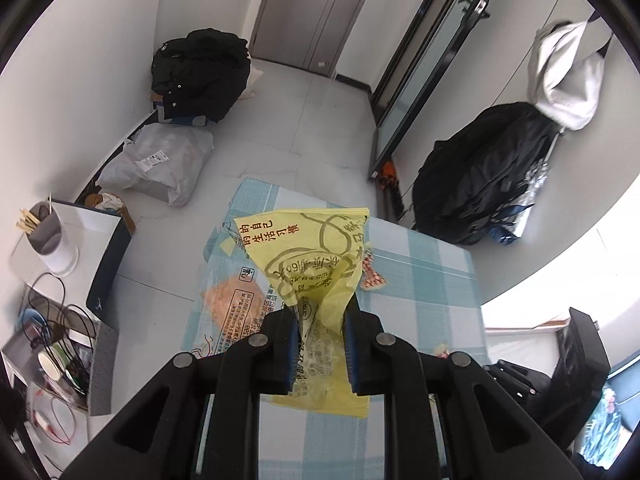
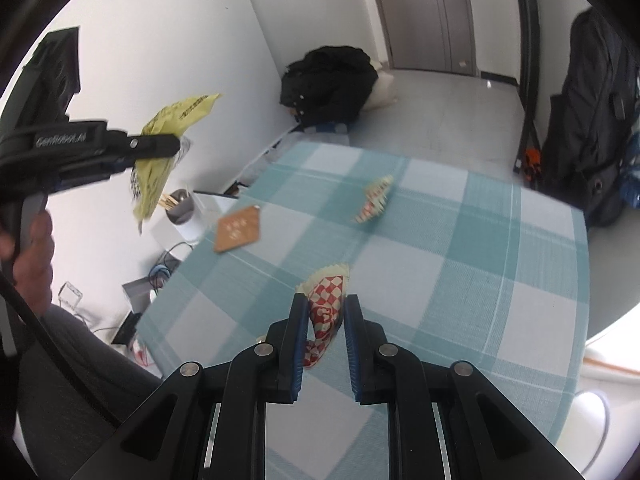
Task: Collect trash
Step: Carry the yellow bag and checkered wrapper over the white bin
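My left gripper (image 1: 320, 316) is shut on a yellow plastic bag (image 1: 308, 252) with printed writing and holds it above the checked table; it also shows raised at the left of the right wrist view (image 2: 178, 146) with the bag (image 2: 160, 160) hanging from it. My right gripper (image 2: 326, 312) is shut on a red-and-white checked paper wrapper (image 2: 326, 300) just over the tablecloth (image 2: 460, 260). A second checked wrapper (image 2: 376, 200) and a brown square packet (image 2: 238, 234) lie farther along the table. The second wrapper also shows in the left wrist view (image 1: 372, 276).
A clear printed wrapper (image 1: 232, 304) lies on the table under the yellow bag. Left of the table stand a white cup of sticks (image 1: 52, 240), a box and cables. Black bags (image 1: 200, 72) and a grey parcel (image 1: 160, 160) lie on the floor; a backpack (image 1: 480, 176) leans at right.
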